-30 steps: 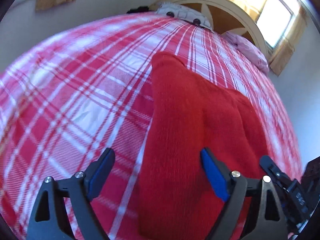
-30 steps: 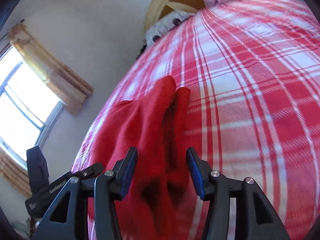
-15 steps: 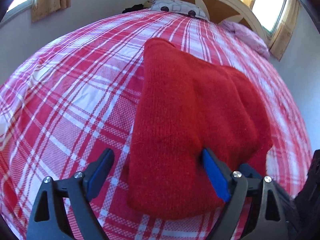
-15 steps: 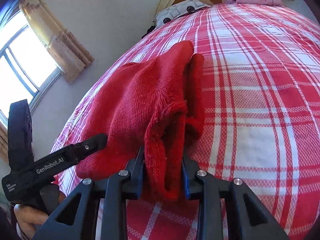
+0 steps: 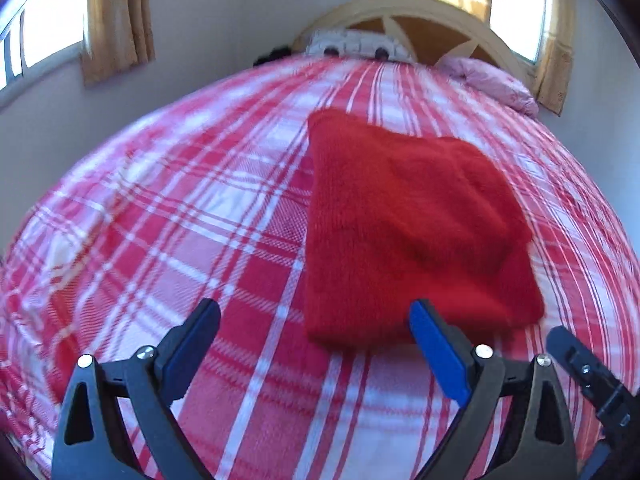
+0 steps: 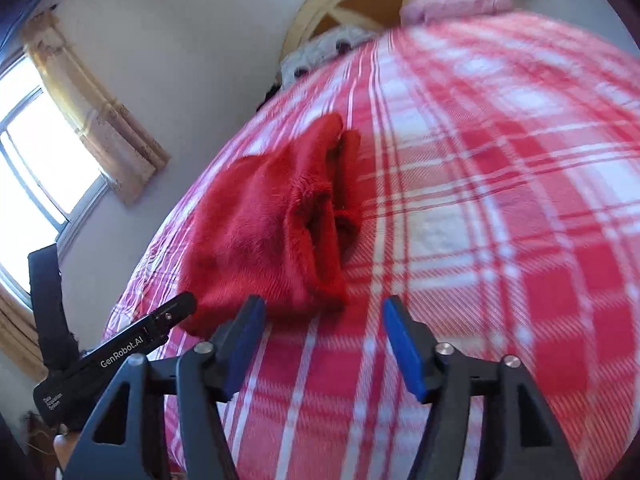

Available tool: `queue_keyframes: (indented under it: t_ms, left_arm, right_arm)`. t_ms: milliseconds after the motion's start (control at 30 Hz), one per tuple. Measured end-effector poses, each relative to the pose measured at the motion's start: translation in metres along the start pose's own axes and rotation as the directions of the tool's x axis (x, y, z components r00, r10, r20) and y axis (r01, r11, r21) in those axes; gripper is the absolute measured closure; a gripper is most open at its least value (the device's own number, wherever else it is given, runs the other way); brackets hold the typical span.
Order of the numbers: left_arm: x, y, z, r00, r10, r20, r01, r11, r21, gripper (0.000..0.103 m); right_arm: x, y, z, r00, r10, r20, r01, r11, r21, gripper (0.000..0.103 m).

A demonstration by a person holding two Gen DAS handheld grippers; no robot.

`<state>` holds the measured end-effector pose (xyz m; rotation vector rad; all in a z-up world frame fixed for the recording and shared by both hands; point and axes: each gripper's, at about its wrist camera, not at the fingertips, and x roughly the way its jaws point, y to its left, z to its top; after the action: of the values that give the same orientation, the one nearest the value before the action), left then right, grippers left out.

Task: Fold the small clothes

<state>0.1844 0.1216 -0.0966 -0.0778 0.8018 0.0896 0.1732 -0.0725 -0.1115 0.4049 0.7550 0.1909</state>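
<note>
On the plaid bed [image 5: 168, 240], only the right view shows the sweater's [image 6: 260, 232] open folds; both hand-held grippers opening, empty.

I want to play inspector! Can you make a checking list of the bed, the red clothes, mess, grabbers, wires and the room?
Surface: bed with red-and-white checked cover.
Job's things: red sweater, folded, lying flat on the cover.
Clutter: two pillows by the headboard.
Grippers: left gripper and right gripper, jaws opening; nothing between either pair.
Cables: nothing seen.
Surroundings: windows with yellow curtains, pale walls.
</note>
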Motion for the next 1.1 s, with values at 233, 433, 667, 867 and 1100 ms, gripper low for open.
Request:
queue_keyframes:
  t_ms: [233,433,667,867,1100]
  left_arm:
    - [-0.063,-0.002,-0.029,0.990,0.028,0.140,-0.036,0.998,0.059,0.000]
    - [-0.106,0.004,-0.029,0.977,0.025,0.209,-0.032,0.999,0.029,0.000]
    - [-0.153,0.008,-0.035,0.950,0.050,0.307,-0.059,0.998,0.020,0.000]
    - [-0.174,0.008,-0.037,0.937,0.052,0.345,-0.060,0.998,0.013,0.000]
    - [-0.186,0.005,-0.038,0.923,0.059,0.380,-0.073,0.997,0.023,0.000]
  right_arm:
    - [-0.078,0.063,-0.033,0.970,-0.080,0.229,0.143,0.951,-0.274,0.037]
    - [-0.143,0.094,-0.043,0.910,-0.035,0.413,0.170,0.941,-0.294,0.020]
    - [-0.185,0.110,-0.047,0.873,-0.021,0.487,0.169,0.950,-0.264,0.019]
    - [-0.201,0.120,-0.054,0.850,-0.023,0.526,0.191,0.945,-0.266,0.019]
    - [-0.209,0.123,-0.054,0.844,-0.025,0.536,0.191,0.947,-0.257,0.019]
